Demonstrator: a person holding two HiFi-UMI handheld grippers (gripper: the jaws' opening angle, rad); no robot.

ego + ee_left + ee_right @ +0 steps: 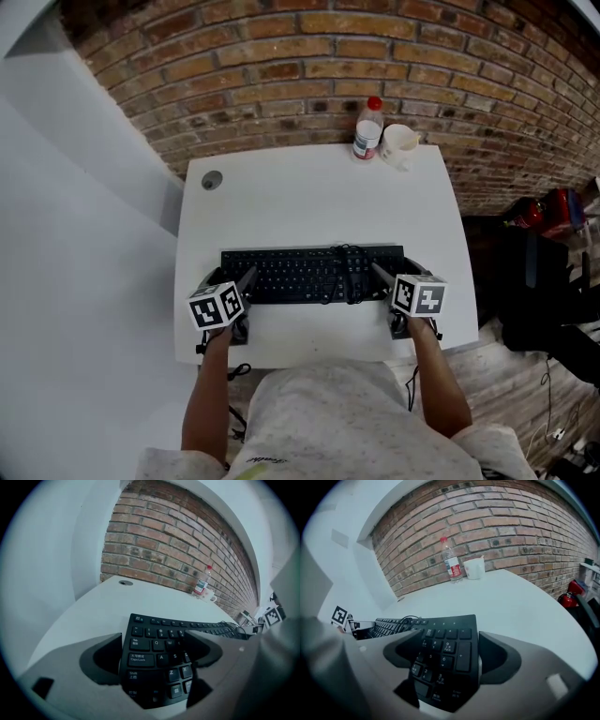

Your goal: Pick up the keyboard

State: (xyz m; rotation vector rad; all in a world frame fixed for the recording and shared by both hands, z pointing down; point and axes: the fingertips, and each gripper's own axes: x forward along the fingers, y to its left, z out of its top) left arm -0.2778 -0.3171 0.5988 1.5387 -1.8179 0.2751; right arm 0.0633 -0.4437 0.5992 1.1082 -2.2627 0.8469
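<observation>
A black keyboard (pixel 300 274) lies flat near the front edge of the white table (pixel 309 197), with a coiled black cable (pixel 349 267) resting on its keys. My left gripper (pixel 232 277) straddles its left end. In the left gripper view, one jaw stands beside the keyboard (pixel 159 644) edge and the other over the letter keys, with the gripper (pixel 154 651) wide apart. My right gripper (pixel 396 272) straddles the right end the same way. There the number pad of the keyboard (pixel 445 639) sits between the spread jaws of the gripper (pixel 445 651). Neither pair of pads visibly presses.
A clear water bottle (pixel 367 129) with a red cap and a white mug (pixel 398 145) stand at the table's far edge against the brick wall. A round cable hole (pixel 212 180) is at the far left. Dark bags and a red object (pixel 553 211) lie on the floor to the right.
</observation>
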